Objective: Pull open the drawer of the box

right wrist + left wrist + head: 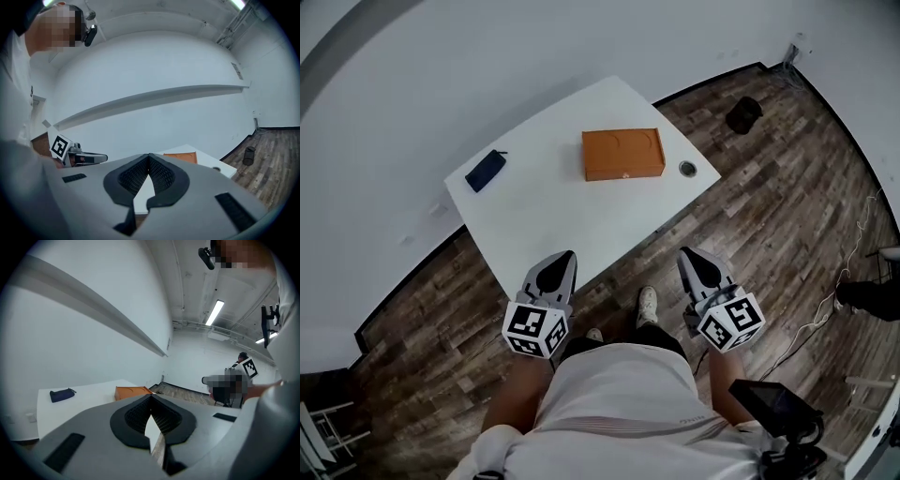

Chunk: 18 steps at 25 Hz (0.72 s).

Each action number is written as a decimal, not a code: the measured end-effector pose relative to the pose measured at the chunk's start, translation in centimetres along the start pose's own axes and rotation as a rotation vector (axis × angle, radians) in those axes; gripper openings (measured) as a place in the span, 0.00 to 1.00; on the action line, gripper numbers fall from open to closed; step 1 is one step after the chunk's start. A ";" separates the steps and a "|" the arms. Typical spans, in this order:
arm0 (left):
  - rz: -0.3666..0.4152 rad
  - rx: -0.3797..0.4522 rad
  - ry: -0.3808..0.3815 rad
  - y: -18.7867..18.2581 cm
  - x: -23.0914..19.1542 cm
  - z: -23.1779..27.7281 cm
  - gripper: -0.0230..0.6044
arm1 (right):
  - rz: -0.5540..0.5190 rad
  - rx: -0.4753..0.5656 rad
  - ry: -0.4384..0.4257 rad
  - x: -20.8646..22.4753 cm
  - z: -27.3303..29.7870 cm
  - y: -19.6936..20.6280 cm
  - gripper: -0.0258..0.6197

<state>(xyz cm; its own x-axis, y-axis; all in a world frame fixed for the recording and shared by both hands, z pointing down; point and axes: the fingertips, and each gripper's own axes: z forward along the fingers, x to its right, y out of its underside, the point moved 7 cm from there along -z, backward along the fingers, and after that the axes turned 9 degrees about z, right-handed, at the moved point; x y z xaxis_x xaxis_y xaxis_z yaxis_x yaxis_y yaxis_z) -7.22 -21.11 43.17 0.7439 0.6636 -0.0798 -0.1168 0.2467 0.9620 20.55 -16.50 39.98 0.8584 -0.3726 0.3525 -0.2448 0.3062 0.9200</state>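
An orange flat box (623, 154) lies on the white table (544, 206), toward its far right part; its drawer looks closed. It shows small in the left gripper view (132, 392) and in the right gripper view (181, 157). My left gripper (564, 258) hangs at the table's near edge, jaws shut with their tips touching and nothing held (151, 398). My right gripper (690, 257) hovers over the floor to the right of the table's near corner, also shut and empty (149, 157). Both are well short of the box.
A dark blue pouch (486, 170) lies at the table's left end. A round grommet (687, 169) sits right of the box. A black bin (743, 114) stands on the wood floor beyond the table. Cables and gear lie at the right.
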 end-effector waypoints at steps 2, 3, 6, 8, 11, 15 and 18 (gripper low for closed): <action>-0.005 -0.001 -0.043 -0.5 0.2 1.7 0.05 | -0.004 -0.014 -0.038 2.1 1.3 -1.0 0.04; -0.007 -0.002 -0.060 -0.9 0.4 2.8 0.05 | -0.003 -0.020 -0.054 3.4 2.0 -1.5 0.04; -0.011 -0.007 -0.097 -1.8 1.1 6.4 0.05 | -0.001 -0.040 -0.104 7.3 3.9 -3.3 0.04; -0.009 -0.009 -0.128 -2.5 1.8 8.6 0.05 | -0.007 -0.055 -0.144 9.9 5.1 -4.5 0.04; -0.004 -0.011 -0.182 -3.6 2.9 11.2 0.05 | -0.002 -0.078 -0.199 13.2 6.4 -5.8 0.04; -0.007 -0.028 -0.185 -3.9 3.3 13.8 0.05 | -0.004 -0.095 -0.237 15.5 8.5 -6.4 0.04; -0.003 -0.015 -0.122 -3.4 3.3 15.3 0.05 | 0.019 -0.094 -0.253 15.9 9.8 -6.0 0.04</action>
<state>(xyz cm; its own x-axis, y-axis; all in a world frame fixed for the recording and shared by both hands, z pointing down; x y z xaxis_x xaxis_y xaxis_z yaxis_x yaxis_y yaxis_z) 5.71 -30.52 43.66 0.8187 0.5721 -0.0496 -0.1238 0.2601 0.9576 31.23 -32.85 41.78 0.7113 -0.5694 0.4120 -0.2067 0.3907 0.8970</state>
